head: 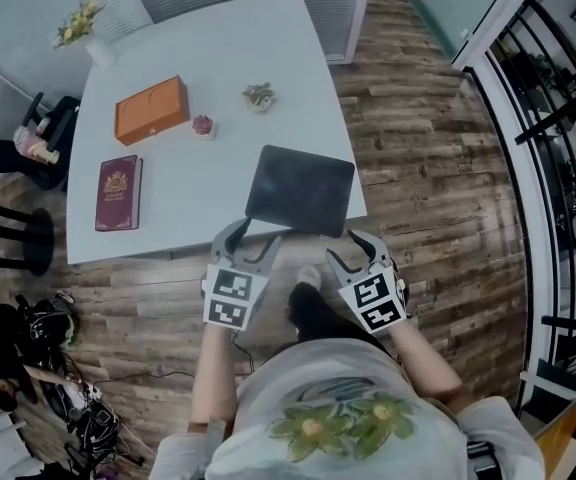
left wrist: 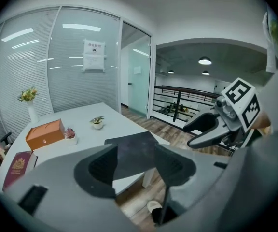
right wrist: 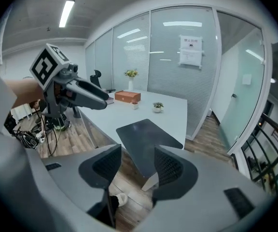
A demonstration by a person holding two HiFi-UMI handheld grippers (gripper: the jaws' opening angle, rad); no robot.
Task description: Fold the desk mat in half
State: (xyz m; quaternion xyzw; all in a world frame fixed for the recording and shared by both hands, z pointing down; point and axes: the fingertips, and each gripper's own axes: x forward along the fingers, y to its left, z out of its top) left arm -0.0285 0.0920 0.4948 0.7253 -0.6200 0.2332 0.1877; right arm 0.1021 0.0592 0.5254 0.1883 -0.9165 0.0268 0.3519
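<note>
A dark grey desk mat (head: 300,189) lies flat on the white table (head: 218,58), at its near right corner, with one edge hanging slightly past the front. My left gripper (head: 248,240) hovers just short of the mat's near left corner, jaws wide apart and empty. At the near right corner my right gripper (head: 346,251) is likewise open with nothing in it. The left gripper view frames the mat (left wrist: 132,146) between that gripper's pads (left wrist: 100,168), with the right gripper (left wrist: 204,132) off to the side. The right gripper view shows the mat (right wrist: 146,139) beyond its own pads (right wrist: 170,170).
Further back on the table are an orange box (head: 151,109), a maroon book (head: 118,192), two small potted plants (head: 258,96) (head: 202,125) and a vase of flowers (head: 86,30). A chair (head: 28,138) stands at the left, cables (head: 58,388) lie on the floor, and a black railing (head: 558,168) runs along the right.
</note>
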